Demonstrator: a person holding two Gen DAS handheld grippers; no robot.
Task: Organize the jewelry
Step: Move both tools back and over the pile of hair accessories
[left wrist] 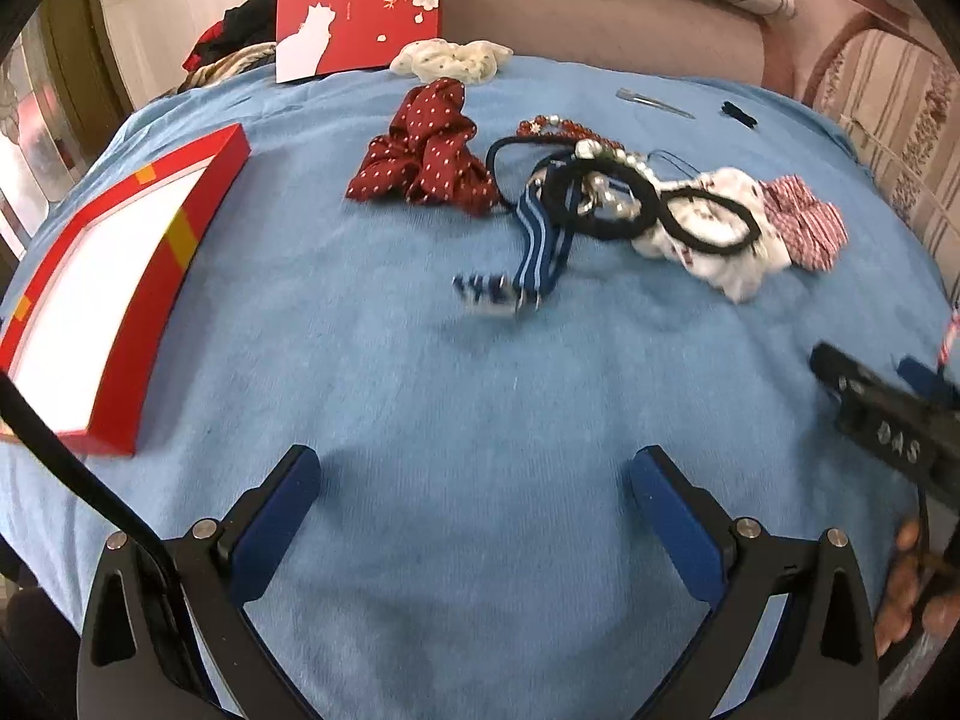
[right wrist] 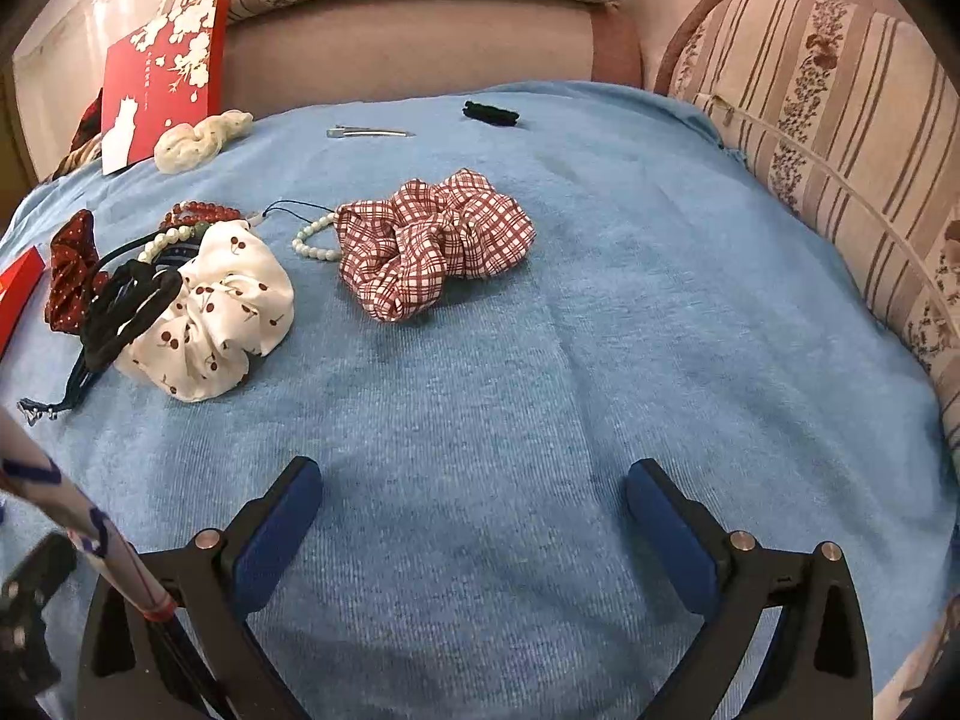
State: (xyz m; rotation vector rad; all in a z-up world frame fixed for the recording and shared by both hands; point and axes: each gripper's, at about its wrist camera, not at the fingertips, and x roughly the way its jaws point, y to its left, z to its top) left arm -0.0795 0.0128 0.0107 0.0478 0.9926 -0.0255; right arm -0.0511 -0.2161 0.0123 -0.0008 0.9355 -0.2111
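A heap of hair things and jewelry lies on a blue cloth: a dark red dotted scrunchie, black hair ties, a blue striped band with a clip, a red bead bracelet, a white cherry scrunchie, a red checked scrunchie and a pale bead bracelet. An open red box with a white inside lies at the left. My left gripper is open and empty, short of the heap. My right gripper is open and empty, short of the checked scrunchie.
The red box lid leans on the sofa at the back, with a cream scrunchie by it. A metal hair clip and a small black clip lie far back. Striped sofa cushions edge the cloth.
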